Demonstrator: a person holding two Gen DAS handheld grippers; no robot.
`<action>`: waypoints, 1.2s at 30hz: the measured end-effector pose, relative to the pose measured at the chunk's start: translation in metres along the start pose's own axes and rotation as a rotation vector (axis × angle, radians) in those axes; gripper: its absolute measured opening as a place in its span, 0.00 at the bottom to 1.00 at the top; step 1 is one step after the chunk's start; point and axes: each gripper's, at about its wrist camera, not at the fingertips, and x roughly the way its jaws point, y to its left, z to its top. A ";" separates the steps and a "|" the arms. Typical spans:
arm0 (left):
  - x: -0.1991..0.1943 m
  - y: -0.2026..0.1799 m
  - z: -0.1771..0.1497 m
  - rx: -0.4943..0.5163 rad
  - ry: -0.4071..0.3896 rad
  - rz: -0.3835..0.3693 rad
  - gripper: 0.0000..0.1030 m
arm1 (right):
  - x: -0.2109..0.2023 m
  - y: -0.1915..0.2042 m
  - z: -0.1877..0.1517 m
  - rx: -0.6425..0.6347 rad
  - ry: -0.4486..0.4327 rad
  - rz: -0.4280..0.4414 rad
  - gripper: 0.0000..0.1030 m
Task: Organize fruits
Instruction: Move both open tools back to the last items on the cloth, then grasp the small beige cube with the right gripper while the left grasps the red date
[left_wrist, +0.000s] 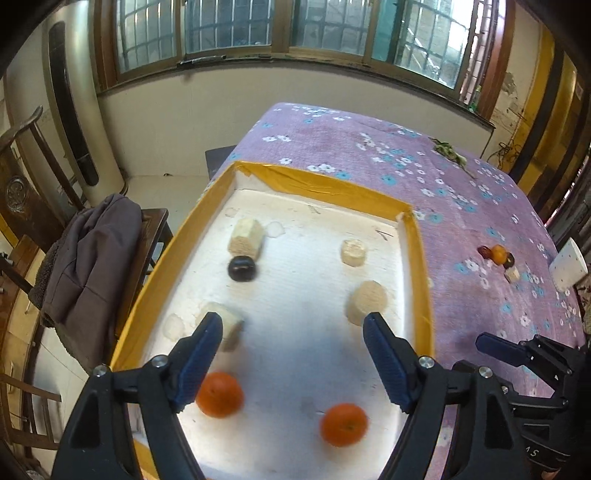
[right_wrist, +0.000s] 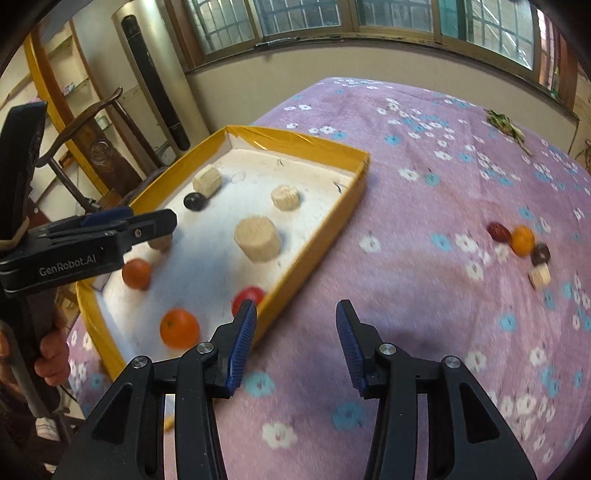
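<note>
A yellow-rimmed tray (left_wrist: 325, 186) with a white floor holds two oranges (left_wrist: 219, 394) (left_wrist: 343, 424), a dark plum (left_wrist: 242, 268) and several beige blocks. My left gripper (left_wrist: 293, 325) hangs open above the tray's near half, nothing between its fingers. In the right wrist view a red fruit (right_wrist: 248, 295) lies by the tray's near wall (right_wrist: 314, 251). My right gripper (right_wrist: 297, 308) stands open over the purple cloth beside the tray, holding nothing. Farther right on the cloth sit a red fruit (right_wrist: 498, 232), an orange (right_wrist: 522, 240), a dark fruit (right_wrist: 540, 254) and a beige block (right_wrist: 539, 276).
The table wears a purple flowered cloth (right_wrist: 424, 192). A chair with a grey jacket (left_wrist: 88, 258) stands left of the tray. Green leaves (left_wrist: 448, 151) lie at the far right of the table, and a white box (left_wrist: 569, 269) sits at its right edge.
</note>
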 end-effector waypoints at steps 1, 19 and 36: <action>-0.003 -0.006 -0.001 0.011 -0.005 -0.001 0.80 | -0.005 -0.005 -0.007 0.005 -0.002 -0.009 0.42; 0.003 -0.126 -0.023 0.150 0.052 -0.061 0.86 | -0.056 -0.143 -0.055 0.245 -0.064 -0.120 0.43; 0.054 -0.202 0.017 0.307 0.080 0.010 0.86 | 0.006 -0.216 0.004 0.143 -0.074 -0.106 0.32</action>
